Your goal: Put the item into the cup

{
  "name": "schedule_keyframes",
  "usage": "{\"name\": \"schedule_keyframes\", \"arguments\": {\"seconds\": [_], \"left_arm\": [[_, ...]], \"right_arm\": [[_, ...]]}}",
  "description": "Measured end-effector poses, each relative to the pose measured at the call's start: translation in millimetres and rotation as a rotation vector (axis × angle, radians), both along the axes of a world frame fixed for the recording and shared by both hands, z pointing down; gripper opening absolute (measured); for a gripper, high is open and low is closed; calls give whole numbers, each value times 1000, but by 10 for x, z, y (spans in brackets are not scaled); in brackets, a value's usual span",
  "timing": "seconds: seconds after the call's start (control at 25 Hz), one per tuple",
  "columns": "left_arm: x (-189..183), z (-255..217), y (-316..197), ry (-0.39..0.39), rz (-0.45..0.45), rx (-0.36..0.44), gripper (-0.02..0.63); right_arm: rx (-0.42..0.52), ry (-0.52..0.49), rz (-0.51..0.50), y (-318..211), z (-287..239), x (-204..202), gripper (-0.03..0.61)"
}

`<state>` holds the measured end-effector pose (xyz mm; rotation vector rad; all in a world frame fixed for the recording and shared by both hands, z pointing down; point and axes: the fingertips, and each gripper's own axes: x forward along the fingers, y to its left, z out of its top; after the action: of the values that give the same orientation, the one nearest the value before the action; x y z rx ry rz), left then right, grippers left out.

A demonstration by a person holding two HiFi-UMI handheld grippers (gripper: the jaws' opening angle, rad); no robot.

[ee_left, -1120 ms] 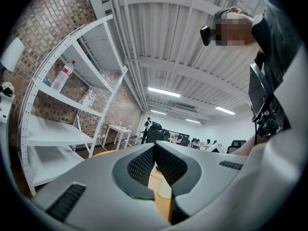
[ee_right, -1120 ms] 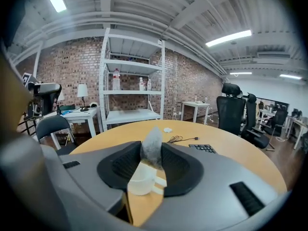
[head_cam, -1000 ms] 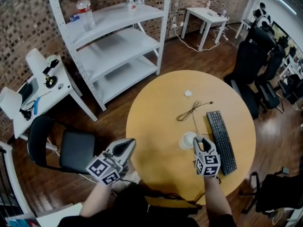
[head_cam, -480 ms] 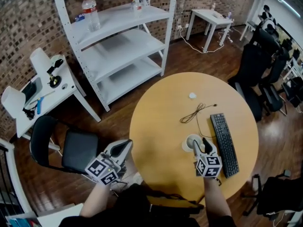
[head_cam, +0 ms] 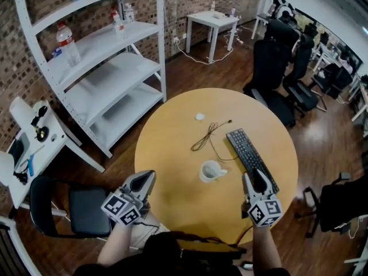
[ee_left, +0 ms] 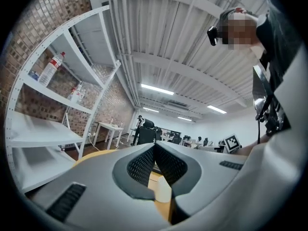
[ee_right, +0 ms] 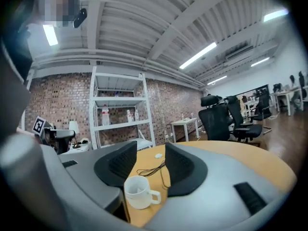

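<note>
The left gripper (ee_left: 155,147) presses its ribbed black pads together, empty. On the right gripper (ee_right: 150,149) the grey jaws are closing with nothing between them. Just beyond stands the glossy white cup (ee_right: 136,201); the item (ee_right: 137,189) is perhaps the pale speck inside. Only the head view shows the flat black keyboard (head_cam: 248,154). The table (head_cam: 172,154) is round and wooden, with white shelving (head_cam: 98,68) against brick beyond.

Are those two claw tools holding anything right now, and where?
Nothing is held. The left gripper is shut and empty; the right gripper, jaws closing, has nothing between them, clear of the cup.
</note>
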<state>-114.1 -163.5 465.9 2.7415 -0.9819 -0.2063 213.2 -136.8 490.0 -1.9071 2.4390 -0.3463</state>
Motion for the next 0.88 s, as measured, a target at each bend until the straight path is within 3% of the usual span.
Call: {"name": "schedule_keyframes", "arguments": {"seconds": [0.28,0.4,0.52,0.6,0.88], "left_arm": [[509,-132,-131,-14,130,39,-6],[650,-124,-135,-22,164,42,-6],[733,-110,-138,-13,184,38,-6],[767,-100,-127,-11,191,35,-6],[699,2,-109,-20,162,10,-6]], "right_arm": [[97,-65,213,661,-179,697,172],[111,-75,292,937,-171,860,136],[124,-103,366,1140,-129,980,59],[130,-121,391,1202,-116,1015,11],[106,-88,357,1121,-102,904,9]]}}
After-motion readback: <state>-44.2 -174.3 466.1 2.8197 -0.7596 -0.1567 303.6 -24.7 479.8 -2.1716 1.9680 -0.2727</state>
